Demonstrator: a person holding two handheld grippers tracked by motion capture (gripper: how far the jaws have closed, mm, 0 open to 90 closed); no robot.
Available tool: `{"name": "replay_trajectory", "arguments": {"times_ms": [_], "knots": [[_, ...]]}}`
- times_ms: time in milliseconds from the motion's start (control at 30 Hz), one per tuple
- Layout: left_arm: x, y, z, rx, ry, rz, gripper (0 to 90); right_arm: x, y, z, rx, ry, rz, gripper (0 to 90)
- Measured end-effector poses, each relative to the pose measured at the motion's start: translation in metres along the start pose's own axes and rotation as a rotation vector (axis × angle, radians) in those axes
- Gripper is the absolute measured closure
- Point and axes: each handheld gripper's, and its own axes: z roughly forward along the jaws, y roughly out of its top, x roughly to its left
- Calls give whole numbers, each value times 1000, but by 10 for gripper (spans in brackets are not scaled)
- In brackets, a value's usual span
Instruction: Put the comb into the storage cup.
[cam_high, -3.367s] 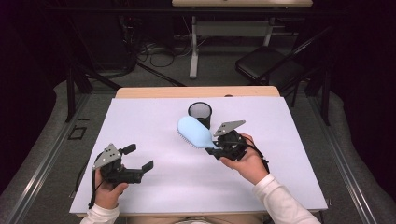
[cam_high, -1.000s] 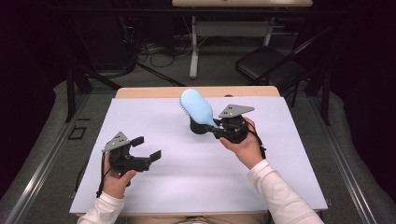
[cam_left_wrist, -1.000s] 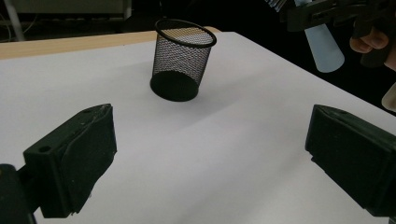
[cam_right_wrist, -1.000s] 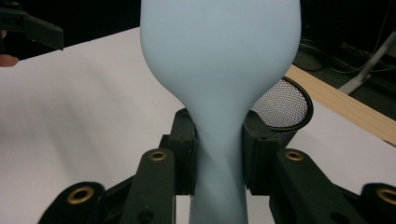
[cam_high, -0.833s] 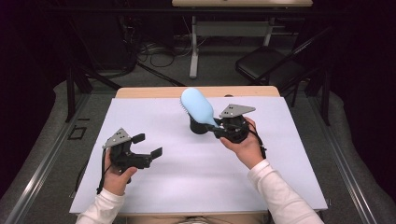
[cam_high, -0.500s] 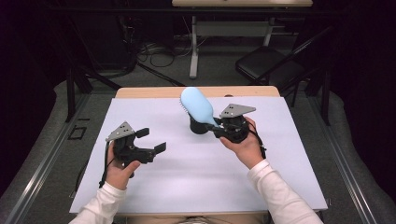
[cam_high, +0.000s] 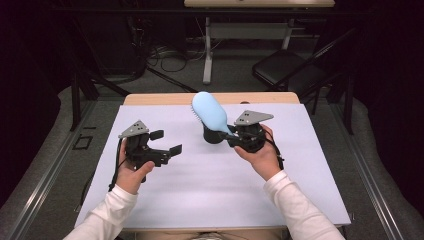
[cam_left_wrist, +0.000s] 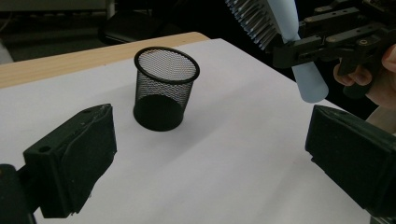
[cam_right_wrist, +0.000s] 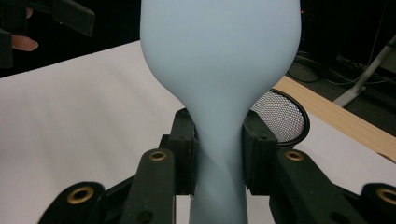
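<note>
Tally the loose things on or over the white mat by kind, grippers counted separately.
Hairbrush, light blue: 1
Mesh cup, black: 1
Total things: 2
Grippers: 2, the left gripper and the right gripper

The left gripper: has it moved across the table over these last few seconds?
Yes. The left gripper has shifted away from the white sheet's left edge, toward the black mesh cup.
</note>
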Motion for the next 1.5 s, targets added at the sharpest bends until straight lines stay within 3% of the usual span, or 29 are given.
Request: {"name": "replay_trajectory", "arguments": {"times_ms": [333,500,900,1500], "knots": [[3,19,4,11,-30,-48,12,0,3,0,-15,-7,-1,695],[4,27,5,-7,-80,-65,7,1,5,-1,-24,-8,-1,695],[6,43,11,-37,-90,-83,5,2,8,-2,-37,-11,-3,695],[4,72,23,-22,-129,-116,6,1,8,-1,-50,-18,0,695]]}}
